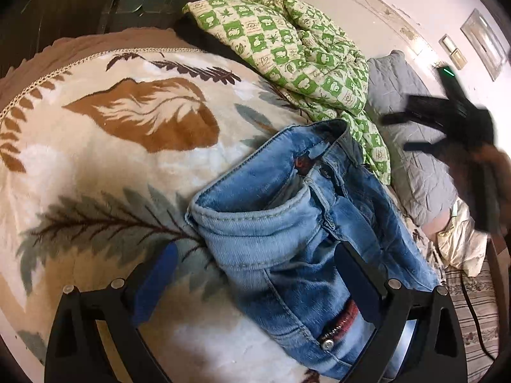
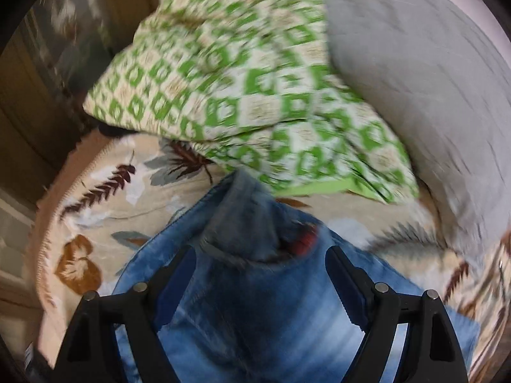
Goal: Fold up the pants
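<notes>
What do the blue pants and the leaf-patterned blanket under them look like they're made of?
The pants look like washed blue denim, going by the faded patches, heavy stitched seams and metal button; the surface looks slightly brushed. The blanket looks like plush fleece, probably synthetic: it has a soft fuzzy nap with a faint sheen and a printed leaf pattern.

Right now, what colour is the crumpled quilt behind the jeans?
Green and cream checks on the quilt, sharpest in the left wrist view.
</notes>
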The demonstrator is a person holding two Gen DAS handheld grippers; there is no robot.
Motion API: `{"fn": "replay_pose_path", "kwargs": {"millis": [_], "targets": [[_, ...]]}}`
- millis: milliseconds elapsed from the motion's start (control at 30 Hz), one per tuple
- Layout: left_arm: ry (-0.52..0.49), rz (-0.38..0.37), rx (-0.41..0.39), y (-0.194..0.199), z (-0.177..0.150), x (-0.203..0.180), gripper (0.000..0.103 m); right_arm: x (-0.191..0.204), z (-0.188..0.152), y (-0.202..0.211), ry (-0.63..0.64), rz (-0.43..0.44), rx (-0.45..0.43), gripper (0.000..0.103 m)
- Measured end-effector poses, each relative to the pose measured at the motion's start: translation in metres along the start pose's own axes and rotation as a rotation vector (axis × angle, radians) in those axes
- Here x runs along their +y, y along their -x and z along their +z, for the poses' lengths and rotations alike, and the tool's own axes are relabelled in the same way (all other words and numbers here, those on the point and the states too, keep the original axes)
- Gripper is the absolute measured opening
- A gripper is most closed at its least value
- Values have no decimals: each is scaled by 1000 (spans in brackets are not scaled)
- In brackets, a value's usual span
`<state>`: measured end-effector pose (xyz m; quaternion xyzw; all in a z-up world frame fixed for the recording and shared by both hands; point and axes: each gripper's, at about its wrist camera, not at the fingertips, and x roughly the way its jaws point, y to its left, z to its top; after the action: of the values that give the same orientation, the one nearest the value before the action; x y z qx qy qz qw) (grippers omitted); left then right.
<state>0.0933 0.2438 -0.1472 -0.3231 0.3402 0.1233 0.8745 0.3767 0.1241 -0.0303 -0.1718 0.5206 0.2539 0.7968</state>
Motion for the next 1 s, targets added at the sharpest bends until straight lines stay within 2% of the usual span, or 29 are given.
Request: {"fn": "replay_pose_path", "kwargs": {"millis": [100,233,267,300,333,367,533,667,800,900,933,1000], "targets": [[-26,14,-10,-2,-1,-4,98,25,16,-36,55,-43,47,85],[-72,45,-14,-5,-3,-9,98,41,30,-81,96,-165,106,85],[-84,53,-16,-5,-5,-9,98,41,32,-92,92,-191,126,85],[-94,57,-19,-4,-5,-10,93,41,33,-100,88,-208,145,82],[-107,62,-20,-4,-6,-10,53,40,33,-108,89,-221,161,43],[-120,61,7,-6,-5,-9,24,40,33,-112,105,-242,158,18],[-18,-54,23,0,0,7,22,38,29,-111,163,-252,132,16],[-28,-118,-110,30,2,3,21,50,37,-81,205,-259,42,16],[-58,-121,-235,56,6,1,21,66,56,-50,210,-228,-45,16],[-64,-92,-368,82,10,5,21,92,69,-33,233,-169,-125,16],[-64,-73,-387,86,11,8,21,102,72,-30,242,-150,-142,16],[-41,-33,-340,77,14,18,21,124,77,-35,267,-137,-145,16]]}}
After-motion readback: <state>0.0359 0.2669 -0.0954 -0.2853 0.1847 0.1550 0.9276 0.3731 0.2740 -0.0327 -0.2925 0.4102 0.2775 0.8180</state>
